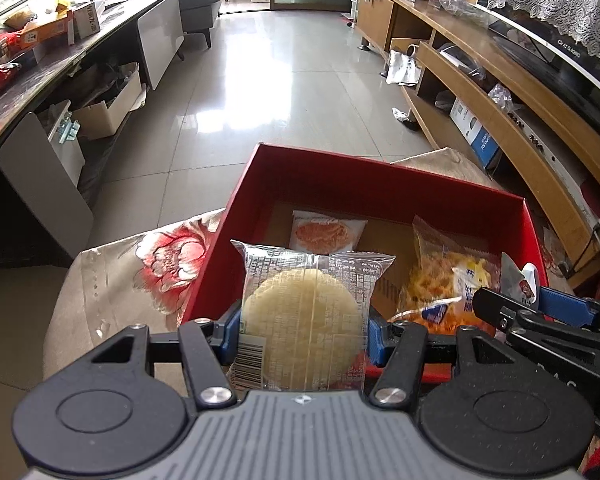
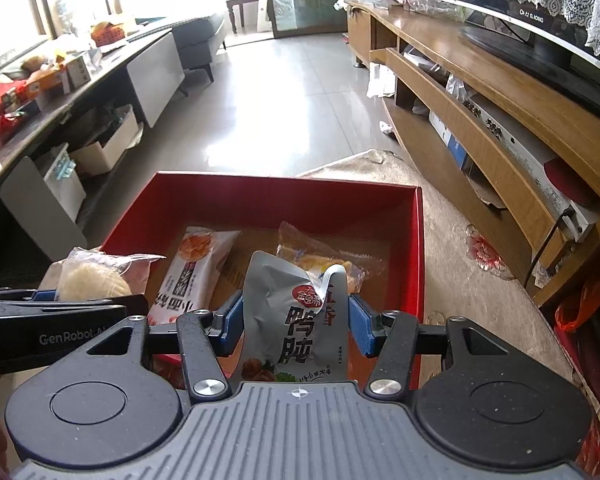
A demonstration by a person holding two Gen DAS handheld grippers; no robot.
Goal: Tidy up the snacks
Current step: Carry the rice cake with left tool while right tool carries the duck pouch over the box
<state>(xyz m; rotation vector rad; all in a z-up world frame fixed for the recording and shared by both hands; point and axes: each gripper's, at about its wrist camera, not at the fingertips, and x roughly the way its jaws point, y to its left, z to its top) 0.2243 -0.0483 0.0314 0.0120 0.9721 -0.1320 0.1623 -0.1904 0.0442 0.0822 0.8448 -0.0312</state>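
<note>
My left gripper (image 1: 304,330) is shut on a clear-wrapped round rice cracker (image 1: 304,316), held over the near edge of a red box (image 1: 340,176). My right gripper (image 2: 296,322) is shut on a silver snack pouch (image 2: 292,312) with Chinese print, held above the same red box (image 2: 284,188). Inside the box lie a white-and-orange packet (image 1: 326,232), also seen in the right wrist view (image 2: 192,268), and an orange crispy-snack bag (image 1: 448,276), partly hidden behind the pouch in the right wrist view (image 2: 320,252). Each gripper shows at the edge of the other's view.
The box sits on a low surface with a floral cloth (image 1: 140,264). A wooden TV cabinet (image 2: 480,92) with a television runs along the right. A cluttered dark table (image 1: 40,68) and cardboard boxes stand at the left. Tiled floor (image 1: 280,88) lies beyond.
</note>
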